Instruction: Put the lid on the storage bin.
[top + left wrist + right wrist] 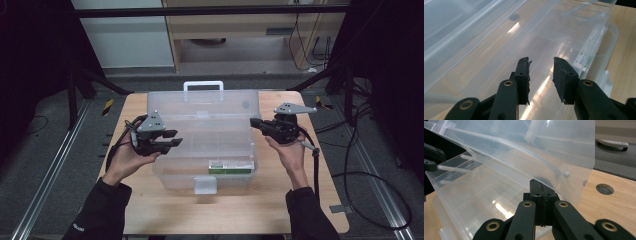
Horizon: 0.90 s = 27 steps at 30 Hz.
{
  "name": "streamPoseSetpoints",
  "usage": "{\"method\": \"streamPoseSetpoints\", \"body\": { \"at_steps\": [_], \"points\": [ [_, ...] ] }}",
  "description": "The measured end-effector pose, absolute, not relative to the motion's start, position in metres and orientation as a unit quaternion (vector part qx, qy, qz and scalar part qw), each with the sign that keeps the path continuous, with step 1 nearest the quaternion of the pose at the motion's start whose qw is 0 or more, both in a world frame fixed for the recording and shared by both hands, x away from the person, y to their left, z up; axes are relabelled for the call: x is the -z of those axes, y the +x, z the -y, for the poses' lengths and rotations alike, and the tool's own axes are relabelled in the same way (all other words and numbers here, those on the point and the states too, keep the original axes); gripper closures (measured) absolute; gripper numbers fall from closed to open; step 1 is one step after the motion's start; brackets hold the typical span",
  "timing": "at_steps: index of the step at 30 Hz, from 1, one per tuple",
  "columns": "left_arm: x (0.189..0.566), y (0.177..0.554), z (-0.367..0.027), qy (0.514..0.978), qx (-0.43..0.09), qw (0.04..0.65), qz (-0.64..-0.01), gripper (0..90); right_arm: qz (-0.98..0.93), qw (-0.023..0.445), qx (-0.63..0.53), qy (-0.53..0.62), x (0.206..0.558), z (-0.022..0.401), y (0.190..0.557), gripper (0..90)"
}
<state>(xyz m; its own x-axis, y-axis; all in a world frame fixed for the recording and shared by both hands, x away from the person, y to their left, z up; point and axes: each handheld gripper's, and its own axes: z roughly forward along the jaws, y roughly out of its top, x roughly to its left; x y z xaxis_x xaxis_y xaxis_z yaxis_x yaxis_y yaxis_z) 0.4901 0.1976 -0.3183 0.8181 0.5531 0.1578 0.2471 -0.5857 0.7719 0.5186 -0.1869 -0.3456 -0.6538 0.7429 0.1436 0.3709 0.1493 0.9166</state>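
While the right gripper (541, 195) is pinched shut at the lid's edge and the left gripper (541, 75) hangs open just past it, the clear plastic box (205, 145) between them looks light, bendy and slippery, best held by its rim.

A clear plastic organiser box (205, 145) sat on the wooden table (280, 205) between the two grippers. The left gripper (171, 138) reached over its left edge; the right gripper (254, 123) met its raised lid (564, 142) at the right edge. A label (231, 167) lay near the right gripper's side.
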Motion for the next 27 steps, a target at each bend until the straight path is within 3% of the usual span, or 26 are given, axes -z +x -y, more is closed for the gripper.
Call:
{"method": "streamPoseSetpoints", "body": {
  "at_steps": [16, 27],
  "points": [
    [0.328, 0.486, -0.239, 0.821, -0.222, 0.411, -0.328, 86.8, -0.745, 0.177, -0.524, 0.374, 0.346, 0.187, 0.517, 90.0],
    [0.336, 0.489, -0.252, 0.803, -0.231, 0.408, -0.367, 89.7, -0.75, 0.177, -0.518, 0.371, 0.347, 0.187, 0.515, 90.0]
  ]
}}
